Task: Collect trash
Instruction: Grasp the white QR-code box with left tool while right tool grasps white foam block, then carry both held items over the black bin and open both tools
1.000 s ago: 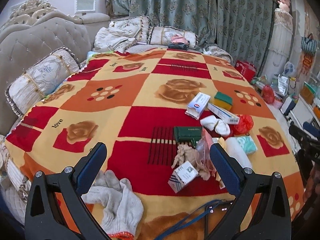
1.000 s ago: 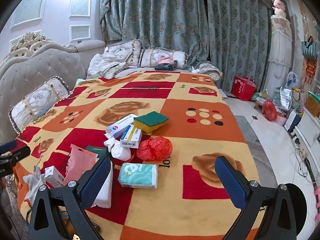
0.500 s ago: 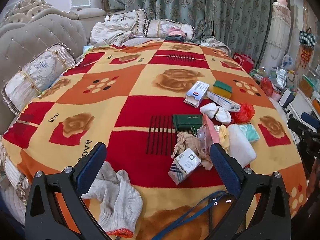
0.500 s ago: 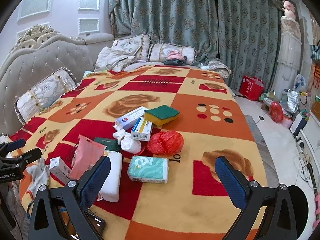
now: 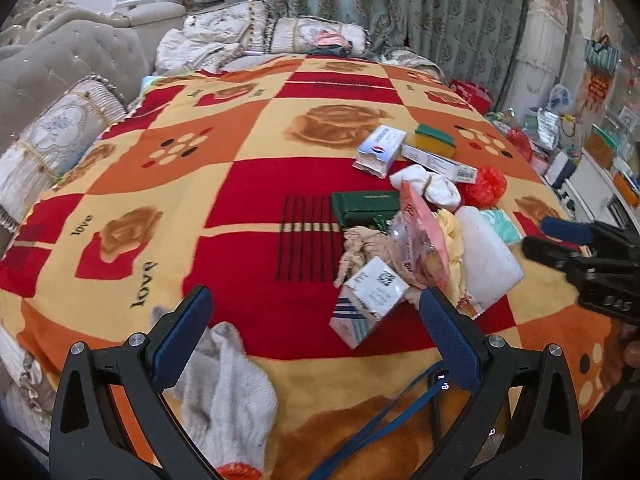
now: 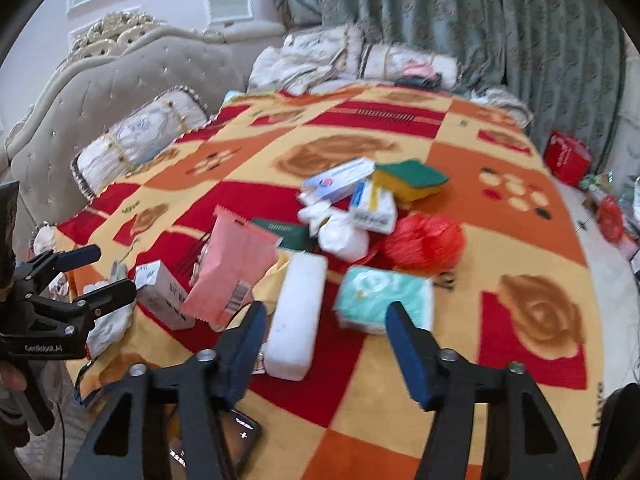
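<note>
Trash lies in a heap on the bed's red and orange blanket (image 5: 248, 184). In the left wrist view I see a small white carton (image 5: 366, 300), a pink snack bag (image 5: 424, 232), crumpled beige paper (image 5: 360, 246), a green box (image 5: 364, 206) and a red plastic ball (image 5: 482, 186). My left gripper (image 5: 316, 316) is open and empty just short of the carton. My right gripper (image 6: 326, 326) is open and empty, hovering above a white foam block (image 6: 298, 310) and a teal tissue pack (image 6: 384, 298). The pink bag (image 6: 230, 272) stands left of it.
A grey-white glove (image 5: 228, 392) lies by my left finger. A phone (image 6: 236, 436) and blue cord (image 5: 384, 428) lie at the bed's near edge. A green-yellow sponge (image 6: 412, 180) and medicine boxes (image 6: 372, 208) lie farther back. Pillows (image 6: 140, 140) and headboard stand left.
Both grippers have moved forward and down toward the heap. The right gripper's jaws have narrowed and swung left over the foam block and tissue pack. Nothing has been taken hold of.
</note>
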The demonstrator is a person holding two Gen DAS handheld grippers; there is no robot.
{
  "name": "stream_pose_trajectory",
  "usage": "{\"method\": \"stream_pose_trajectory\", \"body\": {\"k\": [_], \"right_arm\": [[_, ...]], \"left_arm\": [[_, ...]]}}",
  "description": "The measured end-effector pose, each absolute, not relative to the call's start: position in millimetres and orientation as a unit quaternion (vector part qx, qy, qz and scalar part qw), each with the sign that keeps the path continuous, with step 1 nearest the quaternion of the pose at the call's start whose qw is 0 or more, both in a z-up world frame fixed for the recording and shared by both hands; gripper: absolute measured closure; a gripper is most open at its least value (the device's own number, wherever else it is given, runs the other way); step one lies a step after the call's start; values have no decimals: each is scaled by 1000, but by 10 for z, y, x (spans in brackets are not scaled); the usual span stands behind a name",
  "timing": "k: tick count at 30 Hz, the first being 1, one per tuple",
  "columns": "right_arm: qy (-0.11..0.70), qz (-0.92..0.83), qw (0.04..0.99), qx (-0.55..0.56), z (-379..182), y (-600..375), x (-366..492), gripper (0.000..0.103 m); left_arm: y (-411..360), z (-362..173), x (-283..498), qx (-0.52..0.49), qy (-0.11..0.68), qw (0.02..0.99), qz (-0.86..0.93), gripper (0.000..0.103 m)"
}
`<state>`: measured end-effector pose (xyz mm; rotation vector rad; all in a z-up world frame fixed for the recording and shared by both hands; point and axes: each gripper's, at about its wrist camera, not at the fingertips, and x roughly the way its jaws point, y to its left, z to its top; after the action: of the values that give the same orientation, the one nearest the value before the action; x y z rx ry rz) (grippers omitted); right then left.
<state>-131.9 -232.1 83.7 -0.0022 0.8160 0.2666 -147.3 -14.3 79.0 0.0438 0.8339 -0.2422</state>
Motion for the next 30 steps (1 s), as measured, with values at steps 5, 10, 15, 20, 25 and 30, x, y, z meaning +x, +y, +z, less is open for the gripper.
{"method": "stream_pose_trajectory", "body": {"k": [5, 10, 15, 20, 25, 30], "right_arm": [[436, 158, 885, 24, 564, -2234, -1119, 50], [464, 187, 864, 66, 370, -2242, -992, 74], [422, 184, 886, 56, 610, -2355, -1160, 75], [394, 165, 903, 54, 861, -2655, -1310, 75], [370, 125, 920, 43, 1059, -3063, -1511, 75], [362, 52, 930, 43, 1172, -3755, -1759, 75]], "left_arm": [[-256, 693, -1372, 32, 415, 899, -138, 11], [-356, 546, -1191, 28, 449, 878, -162, 61], [-385, 634, -1199, 21, 447, 877, -177, 70], [-474, 924, -1275, 18, 433, 877, -207, 70], [-769, 1226, -1291, 4, 428, 866, -258, 70], [-1400, 1452, -1280, 7, 427, 846, -319, 70]]}}
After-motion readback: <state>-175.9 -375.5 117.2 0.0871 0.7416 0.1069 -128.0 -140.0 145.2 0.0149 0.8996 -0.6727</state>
